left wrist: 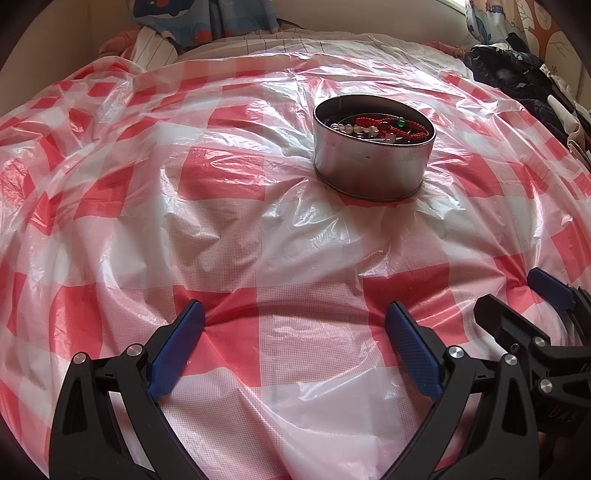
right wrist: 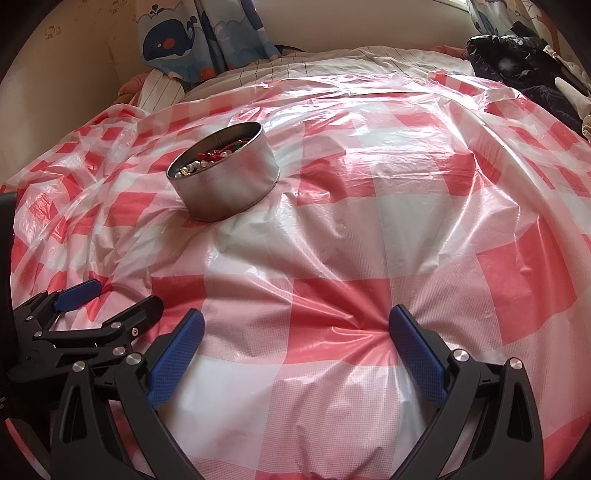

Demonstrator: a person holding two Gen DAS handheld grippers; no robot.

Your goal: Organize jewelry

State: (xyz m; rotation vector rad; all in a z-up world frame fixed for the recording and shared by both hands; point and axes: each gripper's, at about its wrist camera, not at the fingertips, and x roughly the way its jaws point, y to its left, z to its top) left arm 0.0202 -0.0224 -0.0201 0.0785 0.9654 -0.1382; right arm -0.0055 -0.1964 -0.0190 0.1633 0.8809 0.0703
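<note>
Both hand-held grippers open; jewelry in tin.

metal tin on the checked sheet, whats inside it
The round metal tin holds a red cord bracelet with a green bead and white beads. Anything beneath them is covered.

Round tin stood on the plastic sheet spread over the bed, ahead of both grippers and well apart from them. Beaded strands lay inside the tin. Left gripper and right gripper sat side by side at the near edge, jaws spread, fingertips on the sheet. Curtain hung behind, far left; heap of clothes lay at far right
</note>
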